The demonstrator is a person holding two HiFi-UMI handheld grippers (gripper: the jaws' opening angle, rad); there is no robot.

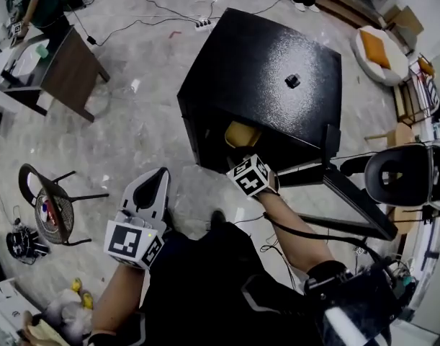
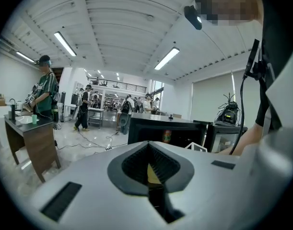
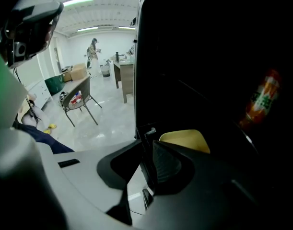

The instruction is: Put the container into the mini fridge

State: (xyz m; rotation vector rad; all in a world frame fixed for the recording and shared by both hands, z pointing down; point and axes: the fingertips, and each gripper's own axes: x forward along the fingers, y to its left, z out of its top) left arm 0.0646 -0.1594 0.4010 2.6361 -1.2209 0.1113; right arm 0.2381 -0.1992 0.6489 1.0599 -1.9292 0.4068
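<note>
While the container (image 1: 241, 134) sits inside the mini fridge (image 1: 270, 63), right hand-held gripper (image 3: 147, 150) spread, left hand-held gripper (image 2: 148, 150) pressed together at fridge's 7 o'clock

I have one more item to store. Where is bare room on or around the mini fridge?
Free: the mini fridge top, bare except a small black object; the floor between fridge and wooden desk. Crowded: the opening, where the yellow container sits and the right gripper stands in front.
</note>
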